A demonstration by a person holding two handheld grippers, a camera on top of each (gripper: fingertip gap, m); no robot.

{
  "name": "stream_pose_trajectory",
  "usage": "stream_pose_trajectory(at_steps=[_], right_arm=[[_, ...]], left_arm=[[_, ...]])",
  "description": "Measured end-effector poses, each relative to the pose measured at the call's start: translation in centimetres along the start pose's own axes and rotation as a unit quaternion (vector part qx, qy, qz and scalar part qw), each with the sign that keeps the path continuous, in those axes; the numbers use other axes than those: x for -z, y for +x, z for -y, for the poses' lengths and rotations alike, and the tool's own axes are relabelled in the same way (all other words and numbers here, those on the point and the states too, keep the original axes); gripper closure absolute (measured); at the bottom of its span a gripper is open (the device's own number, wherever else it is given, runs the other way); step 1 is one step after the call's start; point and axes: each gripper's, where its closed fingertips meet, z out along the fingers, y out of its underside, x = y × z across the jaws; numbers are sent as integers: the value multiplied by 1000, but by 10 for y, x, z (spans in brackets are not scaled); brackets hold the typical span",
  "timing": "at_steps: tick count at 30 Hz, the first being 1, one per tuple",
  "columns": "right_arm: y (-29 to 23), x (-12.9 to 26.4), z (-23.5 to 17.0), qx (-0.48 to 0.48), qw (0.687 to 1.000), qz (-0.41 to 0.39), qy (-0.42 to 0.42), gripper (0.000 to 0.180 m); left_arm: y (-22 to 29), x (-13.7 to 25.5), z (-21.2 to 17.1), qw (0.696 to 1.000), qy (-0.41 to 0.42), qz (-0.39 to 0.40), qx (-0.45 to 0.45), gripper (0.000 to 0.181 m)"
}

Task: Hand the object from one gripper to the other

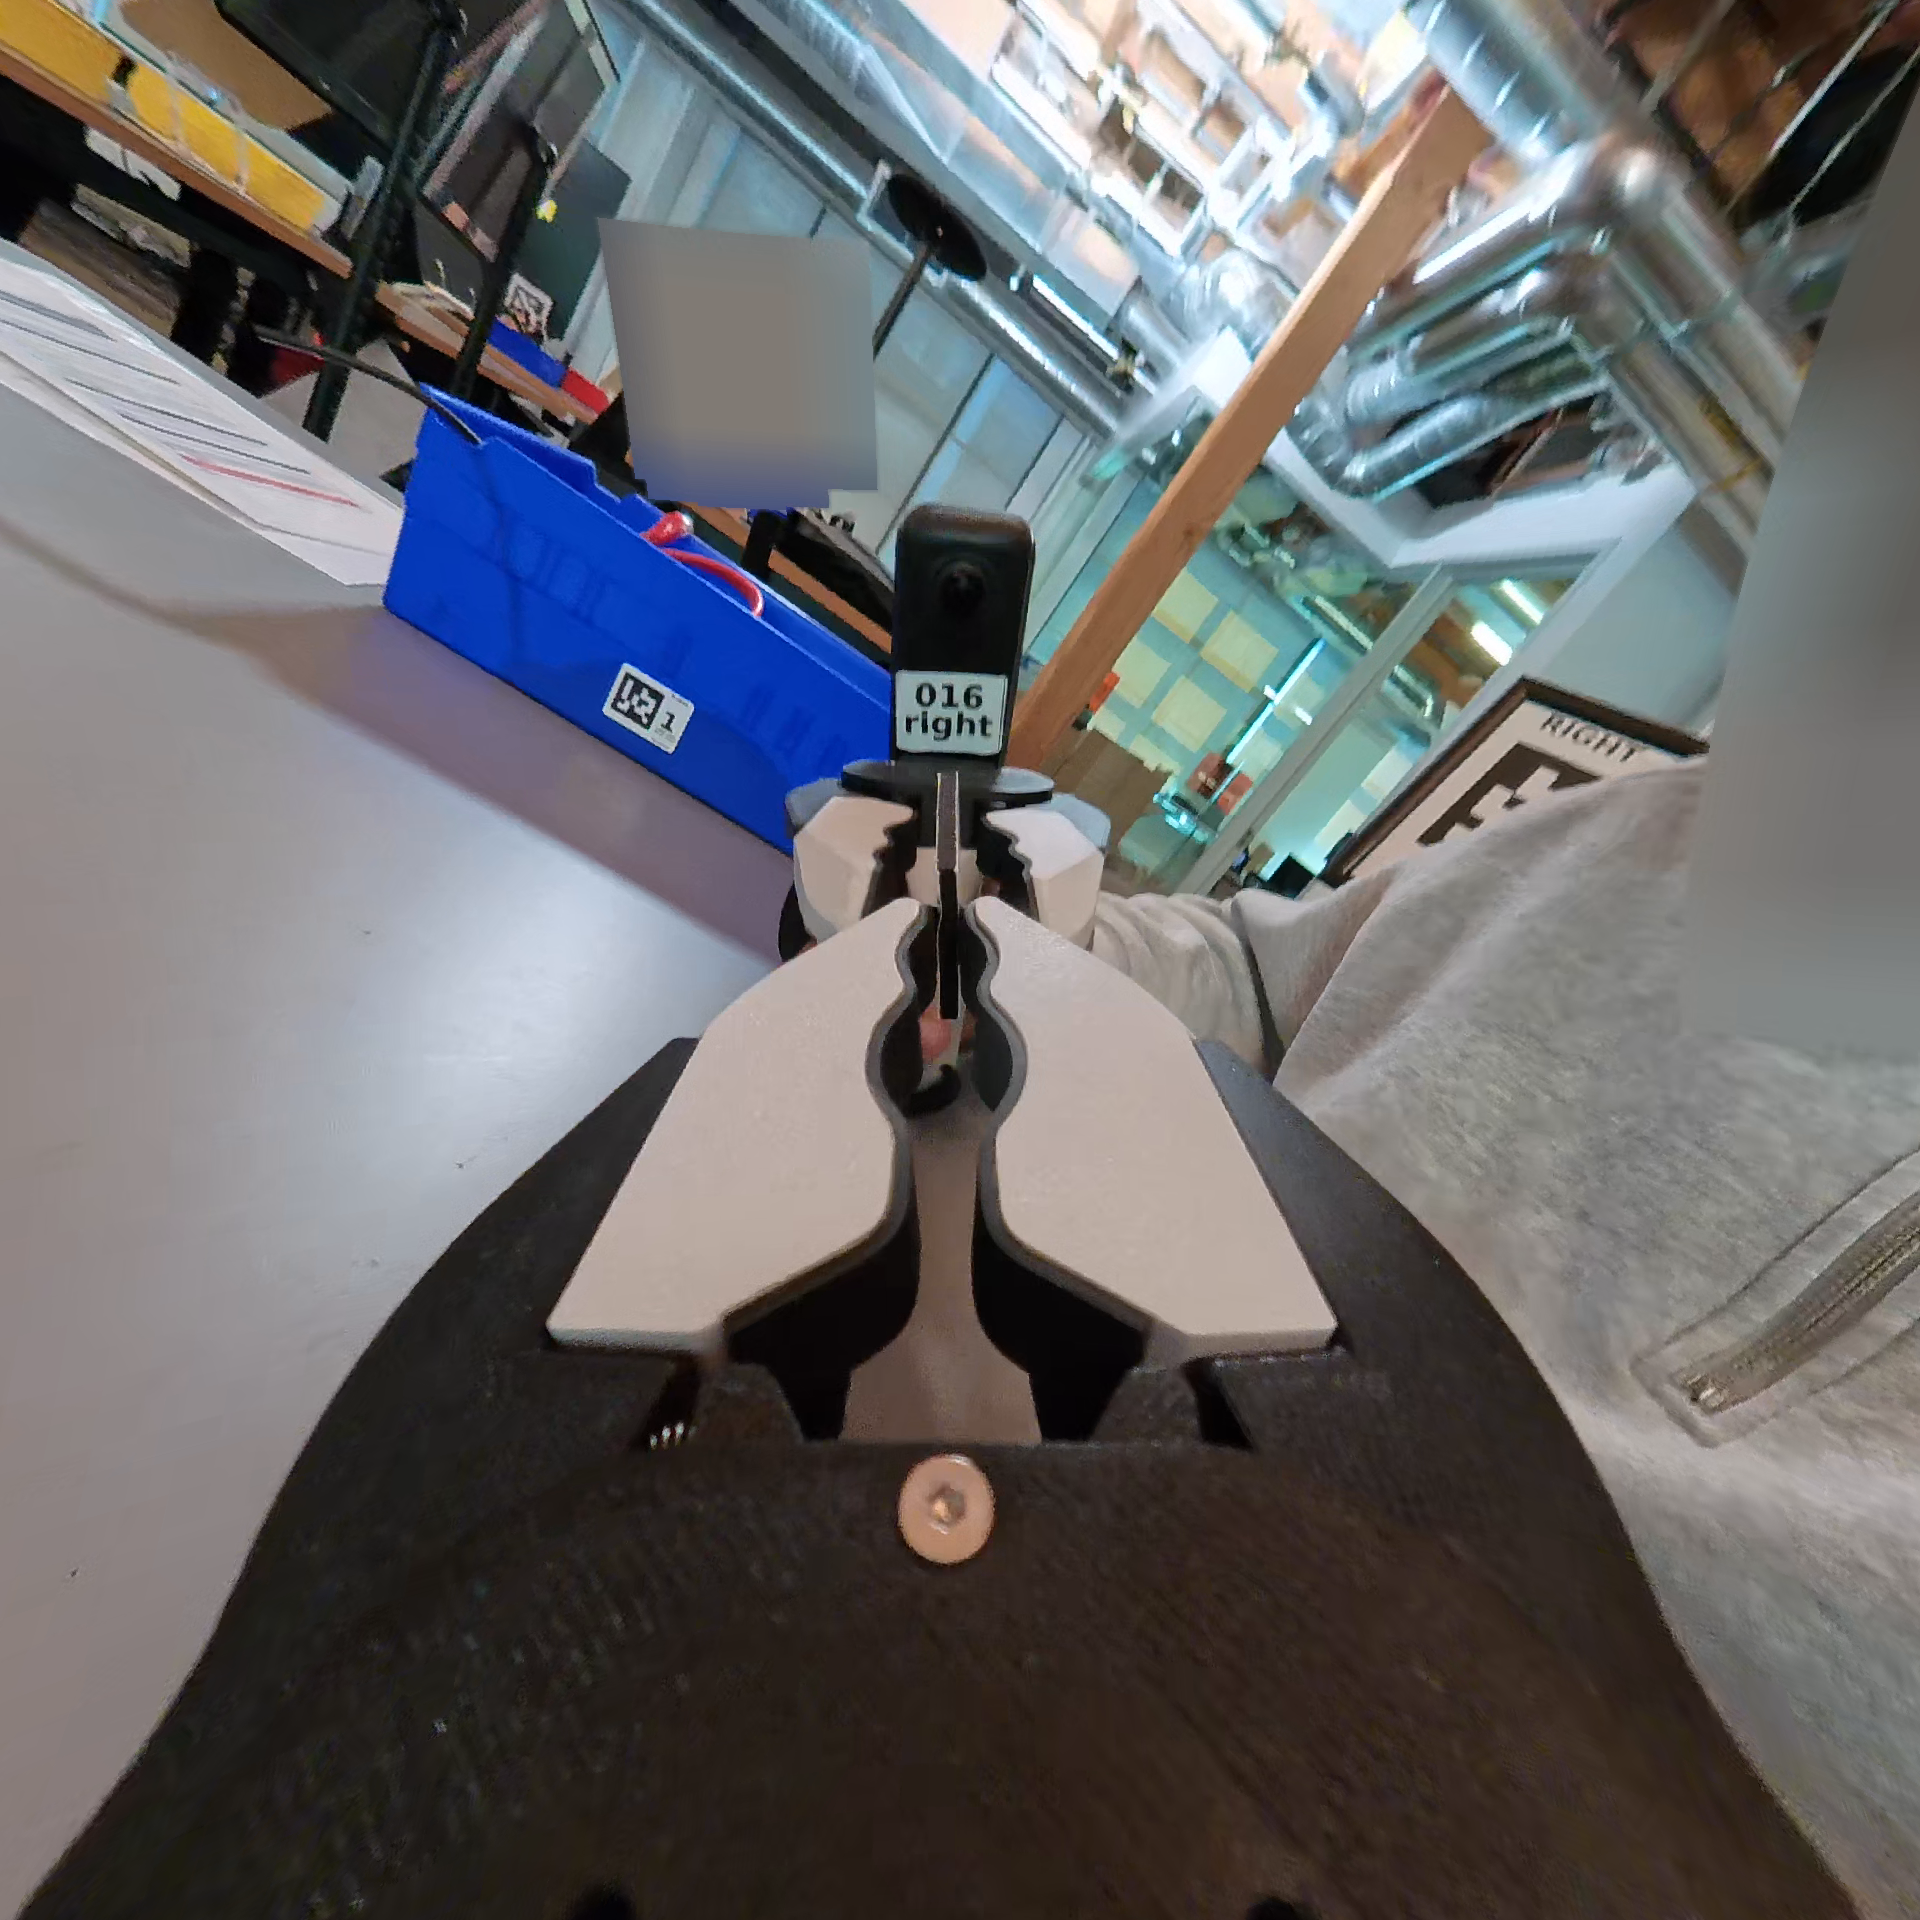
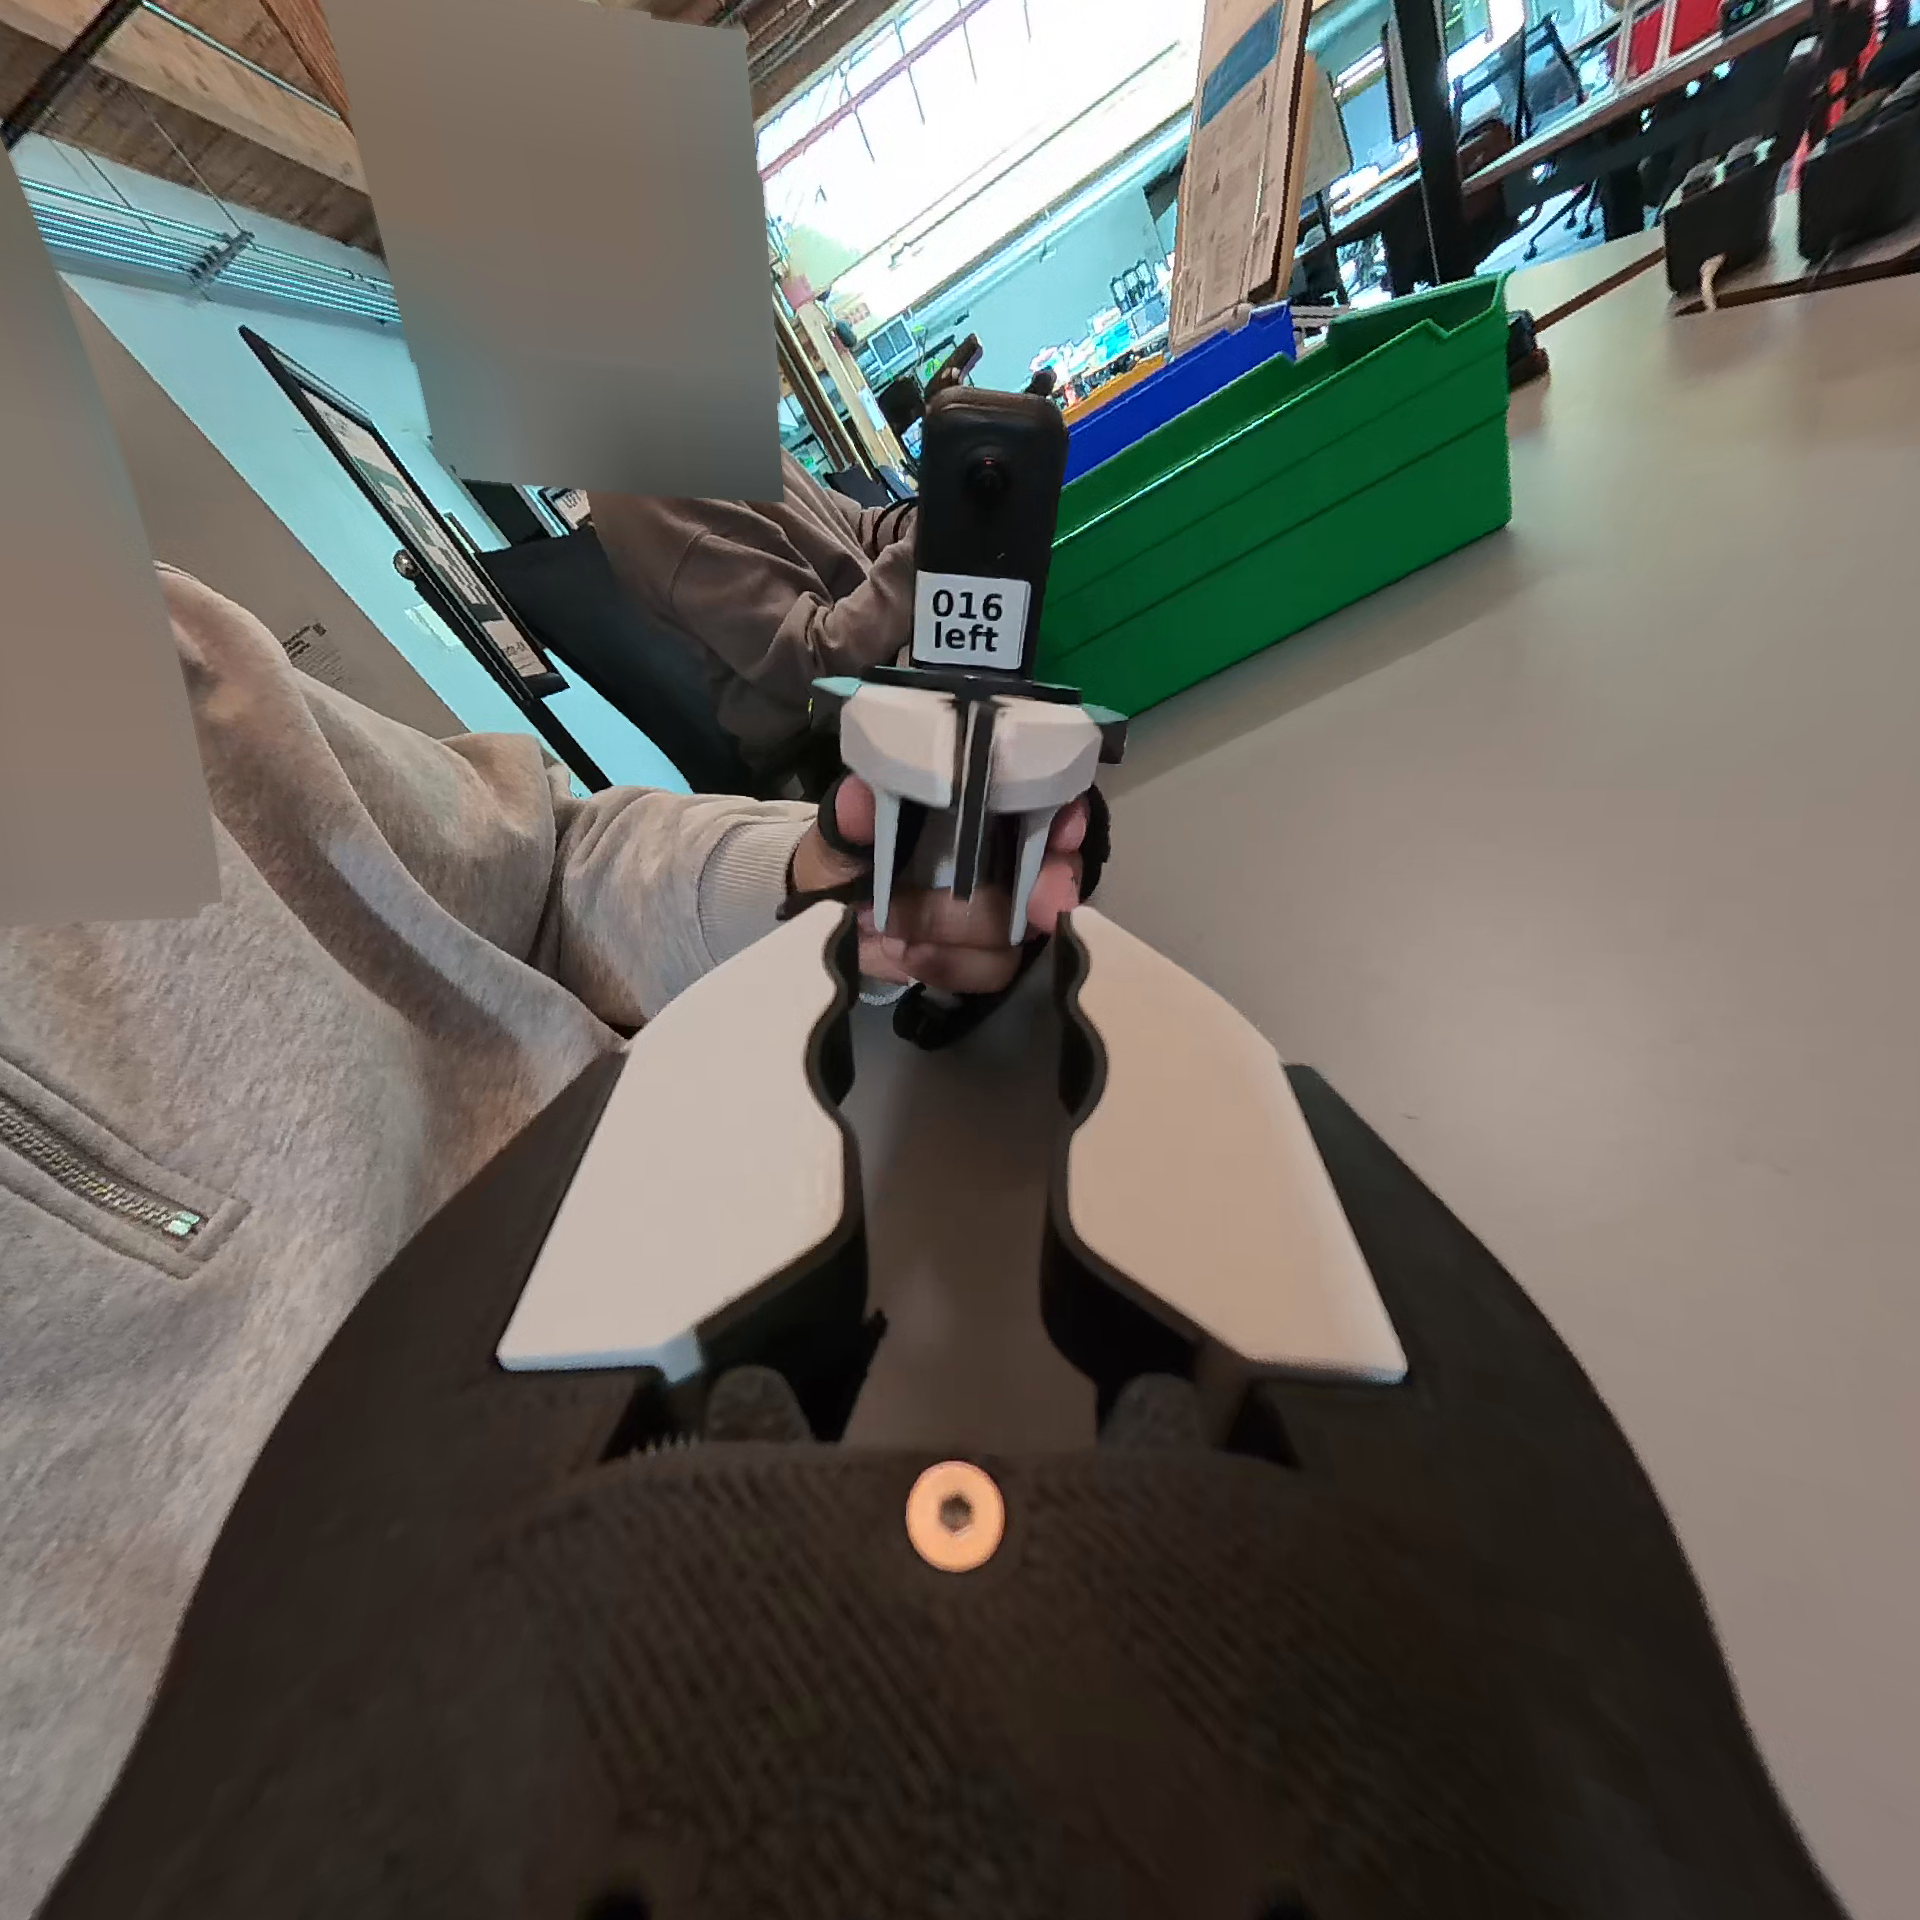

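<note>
A thin dark flat object [image 1: 947, 961], seen edge-on, is pinched between the white fingers of my left gripper [image 1: 948, 914], which is shut on it. Its far end reaches between the fingers of my right gripper [image 1: 943, 847], which faces the left one tip to tip. In the right wrist view my right gripper [image 2: 956, 930] is open, its fingers wide apart. The object [image 2: 968, 821] sticks out of the left gripper [image 2: 961, 894] and ends about level with the right fingertips, touching neither. Both grippers are held above the grey table [image 1: 260, 987].
A blue bin [image 1: 582, 613] with a red cable and a printed sheet [image 1: 156, 405] lie on the table beyond the left gripper. A green bin [image 2: 1299, 499] and another blue bin [image 2: 1174, 384] stand beyond the right. The holder's grey sleeve [image 1: 1507, 1039] is close by; a second person [image 2: 748, 592] sits behind. The grippers are tip to tip, or close to it.
</note>
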Motion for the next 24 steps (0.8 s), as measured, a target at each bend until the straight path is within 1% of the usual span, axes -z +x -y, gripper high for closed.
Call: stream_pose_trajectory(at_steps=[3, 7, 10, 11, 16, 24], right_arm=[[0, -2, 0, 0, 1000, -2, 2, 147], [1, -1, 4, -1, 1000, -5, 17, 154], [0, 2, 6, 0, 1000, -2, 23, 173], [-1, 3, 7, 1, 1000, 0, 23, 176], [-3, 6, 12, 4, 1000, 2, 28, 176], [-10, 4, 11, 13, 999, 17, 28, 176]], left_arm=[[-1, 2, 5, 999, 21, -4, 24, 178], [-1, 0, 2, 1000, 17, -6, 26, 178], [2, -4, -2, 1000, 6, -8, 16, 178], [2, -5, -4, 1000, 2, -5, 12, 178], [3, -7, -9, 1000, -11, -8, 6, 178], [9, -19, -32, 996, -88, 1, -31, 178]])
